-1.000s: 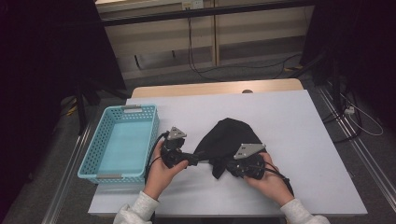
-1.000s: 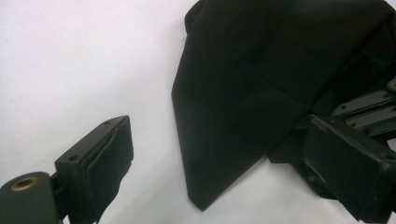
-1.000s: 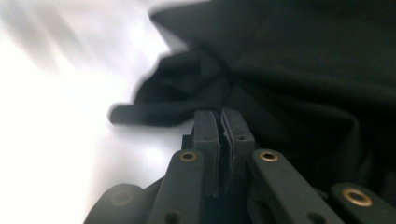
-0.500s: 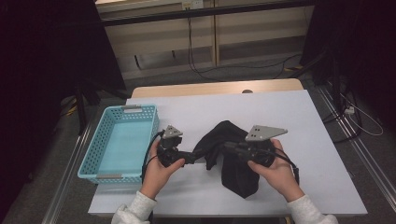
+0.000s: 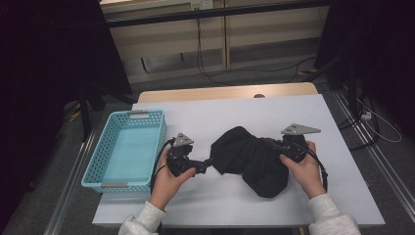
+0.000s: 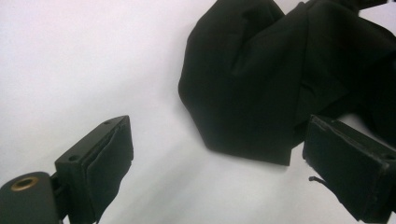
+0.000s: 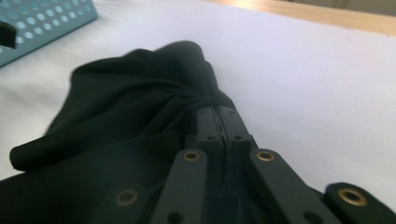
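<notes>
Black cloth [image 5: 249, 159] bunched mid-worktop [image 5: 235, 115], right of the basket [image 5: 128, 149].
My right gripper [image 7: 218, 122] is clamped on its edge, apparently; my left gripper [image 6: 215, 172] has jaws apart beside it.

High view: the room around is dim, nearly black at the upper left and right of the frame, while the white bench [image 5: 293, 122] at center catches soft overhead light and stands out evenly lit, no hard glare. The black cloth [image 5: 252, 159] swallows the light; its folds are barely readable, and it throws only a faint shadow. The picture is a little soft and grainy. Left gripper view: the bench goes bright, almost washed out at the upper left, with gentle grey shadows under the cloth's edge and between the jaws at the bottom. Right gripper view: the near jaws at the bottom are fairly sharp, while the teal basket [image 7: 42, 23] at the upper left and the far edge are blurred.
</notes>
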{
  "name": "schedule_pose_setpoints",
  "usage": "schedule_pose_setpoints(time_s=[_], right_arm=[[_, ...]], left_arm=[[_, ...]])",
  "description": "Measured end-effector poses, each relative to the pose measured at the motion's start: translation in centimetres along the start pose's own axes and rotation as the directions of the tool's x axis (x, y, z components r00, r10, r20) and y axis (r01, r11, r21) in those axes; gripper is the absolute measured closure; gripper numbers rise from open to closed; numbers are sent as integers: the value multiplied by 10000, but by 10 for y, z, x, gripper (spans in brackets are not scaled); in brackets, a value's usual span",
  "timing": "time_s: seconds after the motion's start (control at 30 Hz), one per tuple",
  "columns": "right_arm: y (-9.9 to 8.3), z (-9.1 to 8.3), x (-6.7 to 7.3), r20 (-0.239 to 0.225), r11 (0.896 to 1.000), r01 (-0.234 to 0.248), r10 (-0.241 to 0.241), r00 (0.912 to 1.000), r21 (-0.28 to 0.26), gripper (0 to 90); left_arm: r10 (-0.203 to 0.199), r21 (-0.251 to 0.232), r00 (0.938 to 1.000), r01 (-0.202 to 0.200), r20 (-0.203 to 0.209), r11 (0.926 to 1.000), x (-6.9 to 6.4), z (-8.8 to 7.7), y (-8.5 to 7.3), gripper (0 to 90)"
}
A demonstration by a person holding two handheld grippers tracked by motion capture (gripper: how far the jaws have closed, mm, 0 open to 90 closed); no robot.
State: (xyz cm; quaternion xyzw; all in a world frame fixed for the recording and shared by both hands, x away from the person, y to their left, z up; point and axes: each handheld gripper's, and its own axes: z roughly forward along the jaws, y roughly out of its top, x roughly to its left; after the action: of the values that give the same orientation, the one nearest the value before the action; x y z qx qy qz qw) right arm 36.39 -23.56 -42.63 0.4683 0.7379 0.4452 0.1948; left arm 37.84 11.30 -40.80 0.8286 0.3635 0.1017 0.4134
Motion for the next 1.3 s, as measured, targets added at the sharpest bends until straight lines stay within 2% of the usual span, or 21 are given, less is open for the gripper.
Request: schedule_pose_setpoints(time_s=[0.07,0.17,0.23,0.3,0.37,0.5,0.67,0.77,0.83,0.9,0.97,1.03,1.1,1.2,1.23,1.3], right_arm=[[-4,5,0,-16,9998,11,-10,10000,206,886],[-9,14,4,254,9942,581,-606,9978,902,884],[-11,17,5,235,9934,506,-533,9983,1030,869],[-11,16,10,-45,9947,494,-492,9988,907,825],[-8,13,17,24,9934,844,-849,9964,780,716],[-4,4,24,-189,9951,906,-899,9958,403,489],[0,-16,22,-331,9993,374,-374,9988,-30,366],[-2,-28,23,-503,9988,494,-496,9975,-44,365],[-6,-32,23,-446,9981,602,-597,9972,95,348],[-11,-33,23,-366,9966,756,-743,9966,329,339],[-15,-34,24,-514,9954,843,-819,9953,462,337],[-17,-33,27,-675,9926,1086,-1049,9922,536,326],[-20,-32,31,-621,9887,1345,-1305,9895,659,298],[-25,-31,34,-773,9751,1940,-1864,9794,1073,366],[-27,-32,33,-708,9729,2018,-1946,9783,1133,375],[-30,-36,30,-701,9752,1897,-1826,9807,1137,417]], left_arm=[[58,41,10000,-58,6,10000,-1,1,0,89],[116,84,9999,-116,22,9999,-3,2,0,89],[163,77,9999,-164,48,9998,-4,2,0,90],[146,60,9999,-146,65,9999,-4,2,0,90],[145,59,9999,-146,74,9999,-4,2,0,90],[251,101,9996,-252,93,9996,-5,2,0,93],[227,102,9995,-229,198,9997,-6,4,0,93],[155,96,9997,-156,175,9998,-6,4,1,93],[171,96,9997,-173,188,9998,-6,5,2,93],[244,96,9995,-246,221,9997,-7,7,2,93],[302,111,9991,-306,310,9995,-9,12,2,92],[375,337,9983,-390,451,9987,-12,18,2,92],[499,375,9972,-520,560,9979,-15,24,2,92],[594,392,9953,-626,761,9973,-19,28,5,91],[614,337,9945,-644,853,9974,-20,29,6,92],[684,132,9918,-702,1078,9974,-24,29,10,91]])
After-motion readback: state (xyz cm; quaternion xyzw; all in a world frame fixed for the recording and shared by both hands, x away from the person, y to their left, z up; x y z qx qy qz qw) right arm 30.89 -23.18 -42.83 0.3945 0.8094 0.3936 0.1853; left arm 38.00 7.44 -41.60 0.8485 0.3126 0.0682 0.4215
